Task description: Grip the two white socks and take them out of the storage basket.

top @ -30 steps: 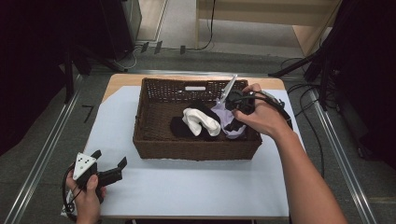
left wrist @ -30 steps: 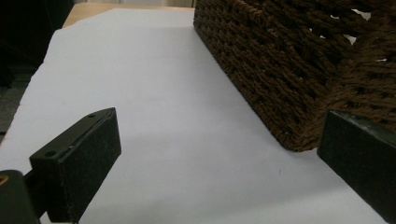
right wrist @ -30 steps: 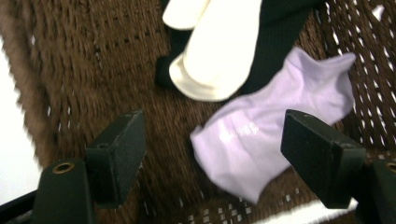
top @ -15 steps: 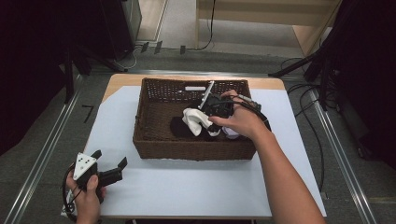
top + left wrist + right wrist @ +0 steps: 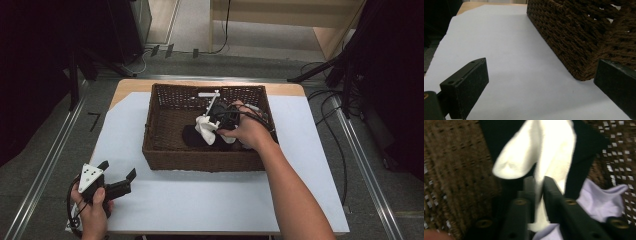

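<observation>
A brown wicker basket (image 5: 165,150) stands at the middle of the white table cover. Inside it lie a white sock (image 5: 204,127), a black cloth (image 5: 192,137) and a pale purple cloth (image 5: 604,197). My right gripper (image 5: 212,120) reaches into the basket and is shut on the white sock (image 5: 544,147), whose fabric is pinched between the two jaws. My left gripper (image 5: 119,175) rests at the table's front left, open and holding nothing, pointing toward the basket's corner (image 5: 584,50).
The white cover (image 5: 200,205) stretches bare in front of the basket. A wooden table edge (image 5: 130,85) shows behind it. Cables (image 5: 325,100) trail on the floor at the right, and metal rails (image 5: 45,165) run along both sides.
My right gripper moved left across the basket, away from the purple cloth, and closed on the white sock. The left gripper stayed put.
</observation>
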A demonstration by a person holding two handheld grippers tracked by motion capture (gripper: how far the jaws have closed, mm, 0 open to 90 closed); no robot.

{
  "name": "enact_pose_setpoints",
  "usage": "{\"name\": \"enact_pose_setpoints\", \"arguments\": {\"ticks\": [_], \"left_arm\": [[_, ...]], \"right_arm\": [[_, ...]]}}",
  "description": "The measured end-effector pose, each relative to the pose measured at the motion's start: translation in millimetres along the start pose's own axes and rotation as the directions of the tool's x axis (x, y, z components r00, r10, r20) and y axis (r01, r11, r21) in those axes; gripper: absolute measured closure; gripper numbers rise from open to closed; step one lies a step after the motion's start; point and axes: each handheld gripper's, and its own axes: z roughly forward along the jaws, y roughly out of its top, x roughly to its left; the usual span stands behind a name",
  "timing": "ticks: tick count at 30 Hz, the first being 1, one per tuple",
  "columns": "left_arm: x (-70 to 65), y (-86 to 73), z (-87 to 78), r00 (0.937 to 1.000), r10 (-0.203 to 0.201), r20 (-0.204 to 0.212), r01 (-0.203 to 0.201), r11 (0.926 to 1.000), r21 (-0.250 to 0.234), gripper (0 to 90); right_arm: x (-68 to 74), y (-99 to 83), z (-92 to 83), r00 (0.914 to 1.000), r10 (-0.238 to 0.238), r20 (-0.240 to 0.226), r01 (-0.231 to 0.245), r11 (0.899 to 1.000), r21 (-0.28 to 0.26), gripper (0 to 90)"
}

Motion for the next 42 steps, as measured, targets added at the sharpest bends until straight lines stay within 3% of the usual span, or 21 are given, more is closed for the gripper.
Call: {"name": "enact_pose_setpoints", "arguments": {"ticks": [5, 7, 11, 15, 17, 18, 21, 22, 28, 42], "left_arm": [[0.0, 0.0, 0.0, 1.0000, -0.001, 0.001, 0.001, 1.0000, 0.001, 0.4], [0.1, 0.0, 0.1, 1.0000, -0.001, 0.000, 0.001, 1.0000, 0.000, 0.4], [-0.1, 0.0, 0.2, 1.0000, -0.002, -0.001, 0.002, 1.0000, -0.002, 0.4], [0.2, 0.0, -0.1, 1.0000, -0.003, -0.001, 0.003, 1.0000, 0.000, 0.4], [0.3, 0.0, -0.1, 1.0000, -0.003, 0.000, 0.003, 1.0000, 0.000, 0.4], [0.2, 0.0, -0.1, 1.0000, -0.004, 0.001, 0.004, 1.0000, 0.000, 0.4], [0.2, -0.1, -0.3, 1.0000, -0.004, 0.001, 0.004, 1.0000, -0.001, 0.4], [0.1, -0.1, -0.3, 1.0000, -0.004, 0.001, 0.004, 1.0000, -0.001, 0.4], [0.2, 0.0, -0.1, 1.0000, -0.002, 0.004, 0.002, 1.0000, 0.001, 0.4], [-0.6, 0.0, 0.5, 1.0000, 0.002, -0.003, -0.002, 1.0000, 0.002, 0.4]], "right_arm": [[-6.7, -0.3, -1.5, 0.9978, 0.061, 0.025, -0.061, 0.998, -0.016, 83.3], [-8.3, 0.2, 0.6, 0.9958, 0.088, 0.025, -0.087, 0.996, -0.020, 70.8], [-10.0, 2.8, 11.3, 0.9923, 0.124, -0.001, -0.124, 0.992, 0.013, 56.9], [-10.9, 5.1, 25.0, 0.9859, 0.164, 0.033, -0.166, 0.984, 0.064, 47.4], [-10.3, 6.1, 31.4, 0.9848, 0.170, 0.037, -0.172, 0.981, 0.091, 49.8], [-10.0, 6.6, 32.6, 0.9852, 0.166, 0.044, -0.169, 0.980, 0.102, 56.6], [-10.3, 6.6, 31.7, 0.9867, 0.163, -0.002, -0.162, 0.981, 0.103, 78.9], [-10.1, 6.1, 30.0, 0.9878, 0.156, -0.010, -0.154, 0.983, 0.097, 81.6], [-15.7, -3.4, 11.6, 0.9874, 0.153, -0.043, -0.150, 0.987, 0.047, 84.4], [-18.0, -22.4, -33.9, 0.9964, 0.084, -0.015, -0.084, 0.996, -0.020, 84.8]]}}
